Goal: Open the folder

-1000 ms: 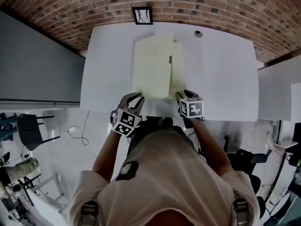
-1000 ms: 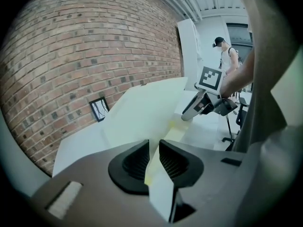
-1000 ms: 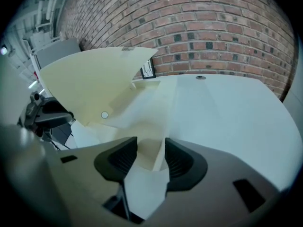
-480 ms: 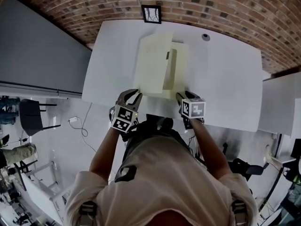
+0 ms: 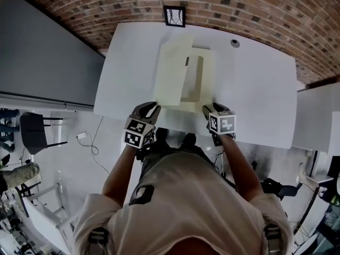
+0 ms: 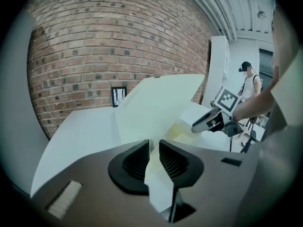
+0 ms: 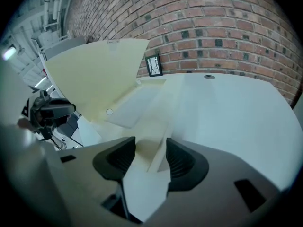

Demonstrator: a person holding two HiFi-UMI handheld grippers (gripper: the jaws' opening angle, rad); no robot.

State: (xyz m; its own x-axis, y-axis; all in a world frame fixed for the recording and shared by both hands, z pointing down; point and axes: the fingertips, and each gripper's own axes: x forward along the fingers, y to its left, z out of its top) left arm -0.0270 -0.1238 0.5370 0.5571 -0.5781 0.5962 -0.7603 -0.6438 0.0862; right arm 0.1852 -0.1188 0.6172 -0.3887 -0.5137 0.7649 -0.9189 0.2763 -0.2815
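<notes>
A cream folder lies on the white table, its front cover lifted and swung up toward the left. My left gripper is shut on the cover's near left corner; in the left gripper view the sheet runs up from between the closed jaws. My right gripper is at the folder's near right corner. Its jaws have just been opening and stand wide, with the lower sheet's edge loose between them, the pads off it. The raised cover fills the right gripper view's left.
A small framed picture hangs on the brick wall behind the table. A small round object sits at the table's far right. A black chair and cables are on the floor to the left. Another white table stands at right.
The folder's cover has risen from nearly flat to steeply lifted, swinging left with my left gripper. My right gripper's jaws have opened off the folder's near corner.
</notes>
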